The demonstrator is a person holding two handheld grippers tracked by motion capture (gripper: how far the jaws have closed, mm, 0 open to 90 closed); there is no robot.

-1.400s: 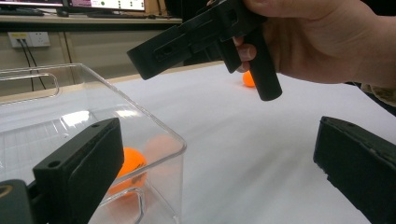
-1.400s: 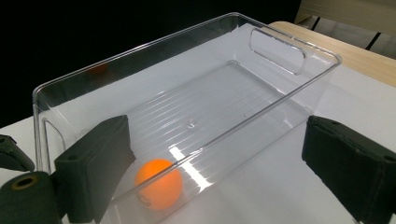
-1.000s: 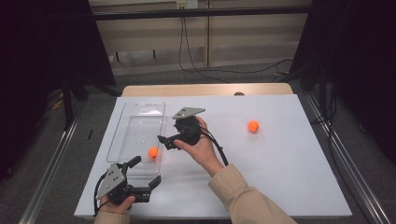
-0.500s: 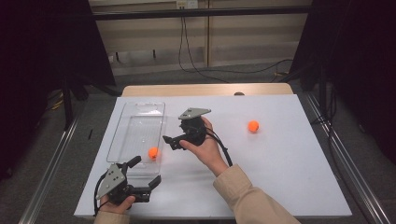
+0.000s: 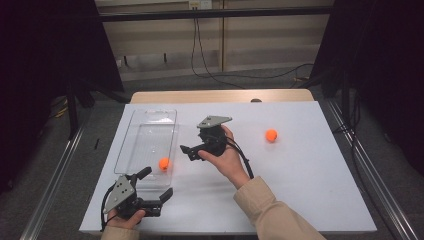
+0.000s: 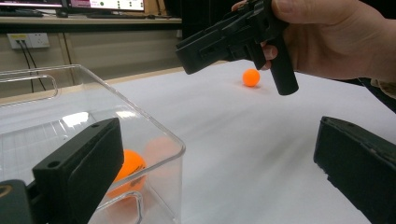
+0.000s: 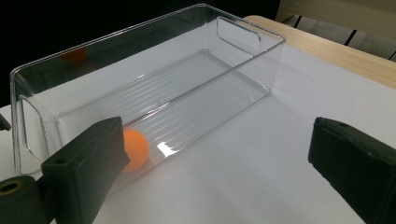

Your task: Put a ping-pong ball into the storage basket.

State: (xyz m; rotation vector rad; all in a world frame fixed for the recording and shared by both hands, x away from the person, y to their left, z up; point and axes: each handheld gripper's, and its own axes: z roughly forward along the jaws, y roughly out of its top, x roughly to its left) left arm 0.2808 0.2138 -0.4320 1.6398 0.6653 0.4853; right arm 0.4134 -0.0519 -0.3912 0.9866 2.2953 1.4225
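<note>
Inside the clear bin (image 5: 146,142), one orange ball (image 5: 164,163) — second ball (image 5: 271,135) on table, both grippers' fingers spread, empty.

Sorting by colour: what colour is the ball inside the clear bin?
Orange, clearest in the right gripper view.

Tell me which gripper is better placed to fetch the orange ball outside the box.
Right. The right gripper is open and nearer the loose ball; the left gripper rests low by the clear box.
</note>
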